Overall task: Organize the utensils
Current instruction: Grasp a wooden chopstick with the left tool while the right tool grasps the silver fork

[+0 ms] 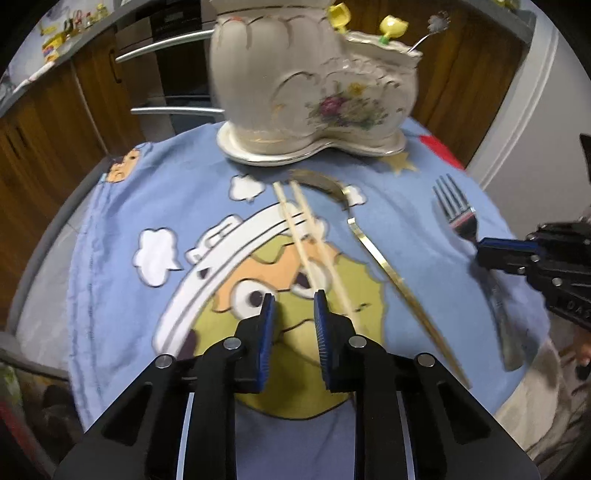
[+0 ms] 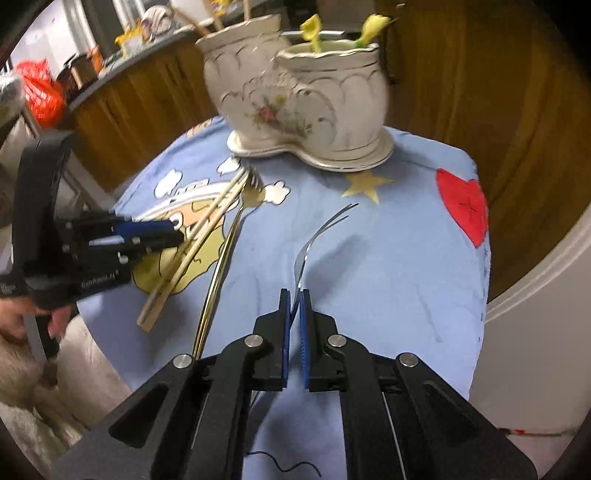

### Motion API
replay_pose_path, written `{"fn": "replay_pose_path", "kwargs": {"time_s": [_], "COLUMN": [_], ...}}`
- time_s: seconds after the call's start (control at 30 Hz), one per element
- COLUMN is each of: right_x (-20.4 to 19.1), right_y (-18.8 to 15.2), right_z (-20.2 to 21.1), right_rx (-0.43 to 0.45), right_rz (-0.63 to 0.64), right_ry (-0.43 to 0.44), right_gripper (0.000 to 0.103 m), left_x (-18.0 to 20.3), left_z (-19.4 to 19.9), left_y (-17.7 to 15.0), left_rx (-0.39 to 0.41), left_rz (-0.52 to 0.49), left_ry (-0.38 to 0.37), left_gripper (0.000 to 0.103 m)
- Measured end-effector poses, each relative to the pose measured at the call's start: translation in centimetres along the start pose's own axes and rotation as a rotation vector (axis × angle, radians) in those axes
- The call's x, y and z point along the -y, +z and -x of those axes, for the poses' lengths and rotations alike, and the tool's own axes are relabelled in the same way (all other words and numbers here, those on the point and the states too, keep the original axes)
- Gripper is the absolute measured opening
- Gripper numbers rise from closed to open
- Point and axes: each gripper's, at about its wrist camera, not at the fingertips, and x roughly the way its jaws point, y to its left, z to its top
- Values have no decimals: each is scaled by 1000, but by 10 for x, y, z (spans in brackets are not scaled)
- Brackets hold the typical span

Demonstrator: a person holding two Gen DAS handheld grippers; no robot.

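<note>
A white ceramic two-pot holder [image 1: 314,92] [image 2: 295,99] stands at the far side of the blue cartoon cloth [image 1: 129,206]; yellow-handled utensils [image 1: 391,26] stick out of it. A pair of wooden chopsticks [image 1: 314,243] [image 2: 195,247] and a gold spoon [image 1: 380,258] [image 2: 218,273] lie on the cloth. My left gripper [image 1: 291,299] [image 2: 177,236] is open and empty, just above the chopsticks' near ends. My right gripper [image 2: 295,295] [image 1: 480,251] is shut on a silver fork [image 2: 314,236] [image 1: 454,210], holding it by the handle, tines pointing away.
The cloth covers a small round table whose edge drops off on all sides. Wooden cabinets [image 1: 74,122] and an oven with metal handles [image 1: 166,48] stand behind. A red heart patch [image 2: 465,206] and a yellow star [image 2: 365,184] mark the cloth's right side.
</note>
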Motion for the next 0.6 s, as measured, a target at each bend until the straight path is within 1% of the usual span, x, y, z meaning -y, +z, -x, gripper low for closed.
{"fn": "replay_pose_path", "kwargs": {"time_s": [0.07,0.13,0.2,0.27,0.33,0.5,0.53,0.57,0.6], "right_x": [-2,-3,-3,-3,-3,-4,-5,-6,-7], "right_y": [3,6,8,9,11,17,18,19,20], "right_z": [-3,-8,-11,-14,-16,-20,-22,-25,-28], "right_rx": [-27,-56,-74,-89,-100,-136,-148,-161,-174], "right_rz": [23,34,46,57,68,82,86,94,103], "right_ry": [-1,1,-2,-8,-6,-2,-5,-7,-10], "right_gripper": [5,5,5,5,5,5,5,6,6], "left_x": [-5,-8,-5,2,8,16,18,19,18], "left_z": [-1,2,4,2,-5,-11,-11,-11,-10], "left_y": [1,5,10,12,13,16,15,15,13], "left_rx": [-19,-18,-12,-19,-44,-52,-51,-49,-48], "left_rz": [5,22,25,12,-5,-33,-48,-61,-75], "left_ry": [-7,-26,-51,-58,-35,18,32,38,36], "left_gripper": [23,23,23,23,23,22,19,18,14]}}
